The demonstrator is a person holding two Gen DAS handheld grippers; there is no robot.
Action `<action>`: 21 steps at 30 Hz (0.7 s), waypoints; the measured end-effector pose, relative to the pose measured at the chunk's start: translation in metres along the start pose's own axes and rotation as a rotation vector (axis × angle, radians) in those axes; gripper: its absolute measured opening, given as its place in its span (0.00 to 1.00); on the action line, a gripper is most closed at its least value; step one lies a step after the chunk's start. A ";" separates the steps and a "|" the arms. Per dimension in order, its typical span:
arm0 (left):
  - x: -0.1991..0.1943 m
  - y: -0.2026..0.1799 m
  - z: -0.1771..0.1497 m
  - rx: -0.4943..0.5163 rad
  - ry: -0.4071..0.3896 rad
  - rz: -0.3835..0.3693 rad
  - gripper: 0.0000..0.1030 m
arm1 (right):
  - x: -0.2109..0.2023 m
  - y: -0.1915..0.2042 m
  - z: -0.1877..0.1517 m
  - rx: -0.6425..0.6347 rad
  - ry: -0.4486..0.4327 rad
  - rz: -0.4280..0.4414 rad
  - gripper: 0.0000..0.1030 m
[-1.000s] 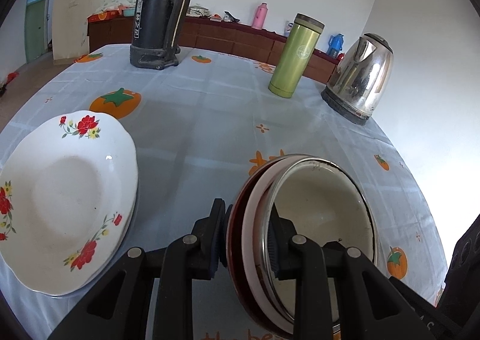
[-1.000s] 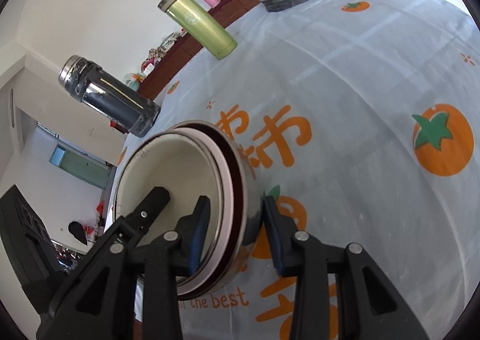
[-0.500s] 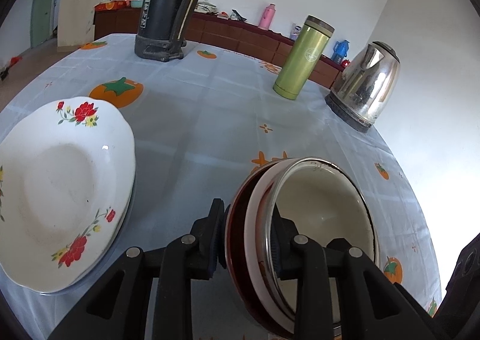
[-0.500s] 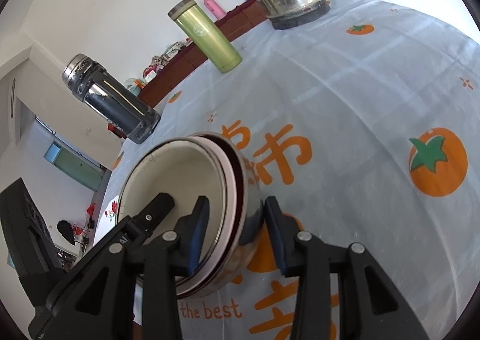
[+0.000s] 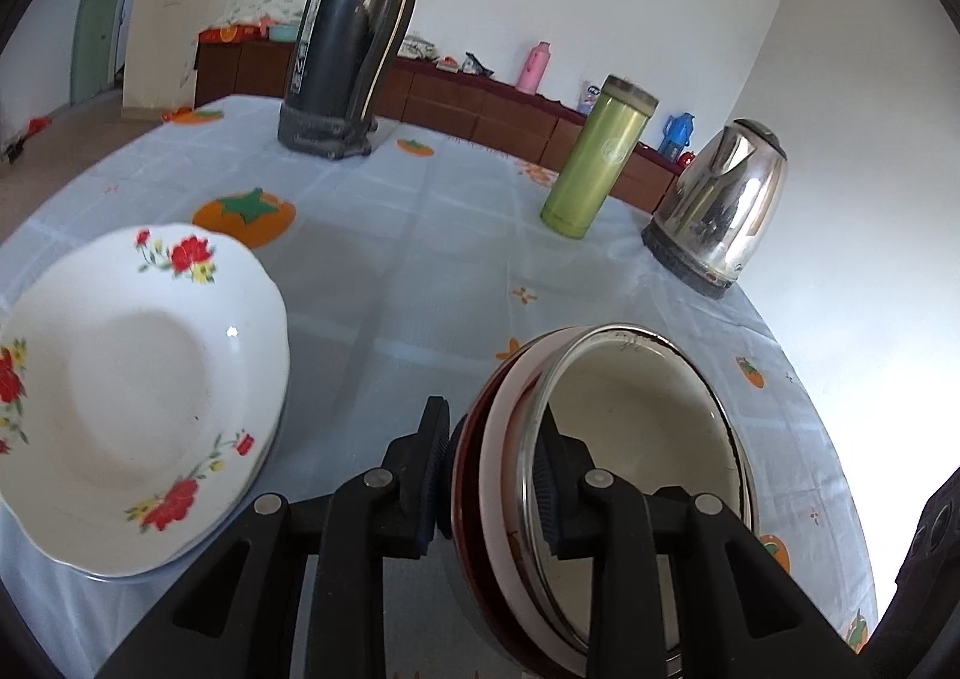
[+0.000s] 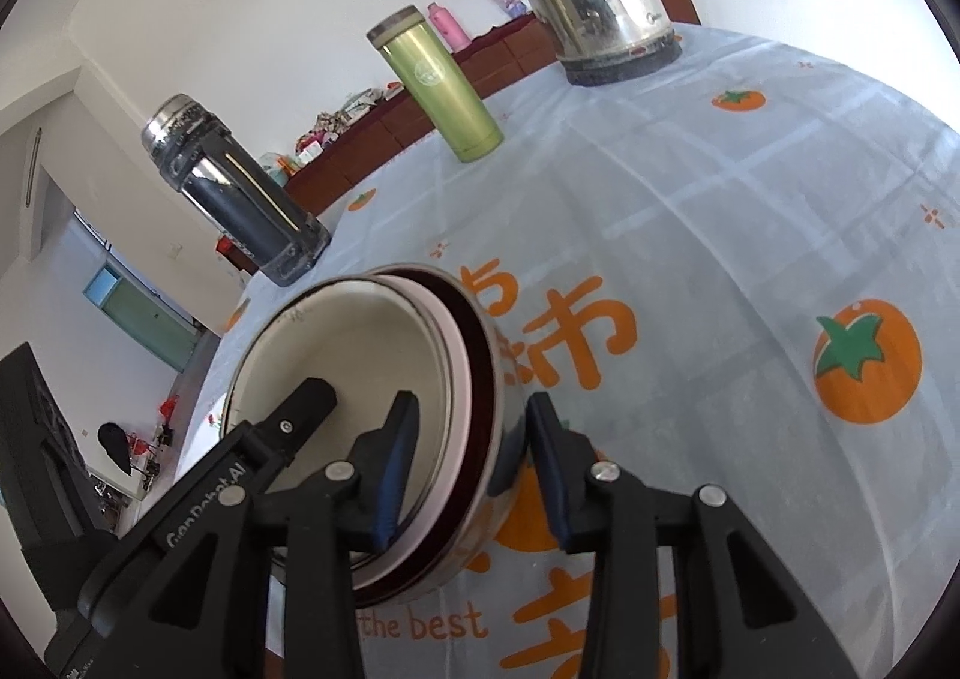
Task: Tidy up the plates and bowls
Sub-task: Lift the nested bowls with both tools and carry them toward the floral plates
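A stack of nested bowls (image 5: 630, 439), steel inside pink and dark red, is held between both grippers above the table. My left gripper (image 5: 495, 475) is shut on its left rim, one finger inside and one outside. My right gripper (image 6: 468, 463) straddles the opposite rim of the same stack (image 6: 384, 379), shut on it, with a small gap at the outer pad. A white floral plate (image 5: 126, 391) lies on the table to the left of the bowls. The left gripper's finger (image 6: 300, 409) shows inside the bowl in the right wrist view.
A tall dark thermos (image 5: 354, 31), a green tumbler (image 5: 600, 163) and a steel kettle (image 5: 720, 205) stand along the far side of the table. The light blue cloth (image 6: 720, 235) with orange prints covers the table. A brown cabinet (image 5: 480, 103) lines the back wall.
Both grippers and the bowl stack have risen and pulled back a little; the far objects sit lower and farther in view. The grip on the bowls is unchanged.
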State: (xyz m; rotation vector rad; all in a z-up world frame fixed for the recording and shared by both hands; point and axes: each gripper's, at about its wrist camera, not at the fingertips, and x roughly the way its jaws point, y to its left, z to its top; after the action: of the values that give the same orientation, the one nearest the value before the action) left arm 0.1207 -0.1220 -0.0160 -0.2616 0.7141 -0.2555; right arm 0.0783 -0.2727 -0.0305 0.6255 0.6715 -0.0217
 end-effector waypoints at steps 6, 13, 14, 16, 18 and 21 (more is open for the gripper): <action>-0.010 0.005 0.000 0.011 -0.015 0.020 0.28 | -0.004 0.006 -0.002 0.001 0.003 0.021 0.36; -0.023 0.019 -0.003 0.019 -0.019 0.036 0.27 | -0.005 0.015 -0.010 0.001 0.029 0.037 0.36; -0.027 0.022 -0.002 0.020 -0.025 0.037 0.27 | -0.006 0.018 -0.012 -0.003 0.028 0.041 0.36; -0.033 0.024 -0.002 0.024 -0.036 0.037 0.27 | -0.009 0.023 -0.015 -0.005 0.023 0.048 0.36; -0.037 0.026 -0.002 0.031 -0.042 0.036 0.27 | -0.012 0.026 -0.019 -0.002 0.017 0.054 0.36; -0.041 0.026 -0.005 0.040 -0.039 0.026 0.27 | -0.018 0.027 -0.024 0.004 0.009 0.050 0.36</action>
State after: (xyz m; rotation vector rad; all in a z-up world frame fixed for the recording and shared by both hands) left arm 0.0905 -0.0854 -0.0030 -0.2188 0.6731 -0.2390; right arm 0.0560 -0.2406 -0.0203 0.6467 0.6646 0.0258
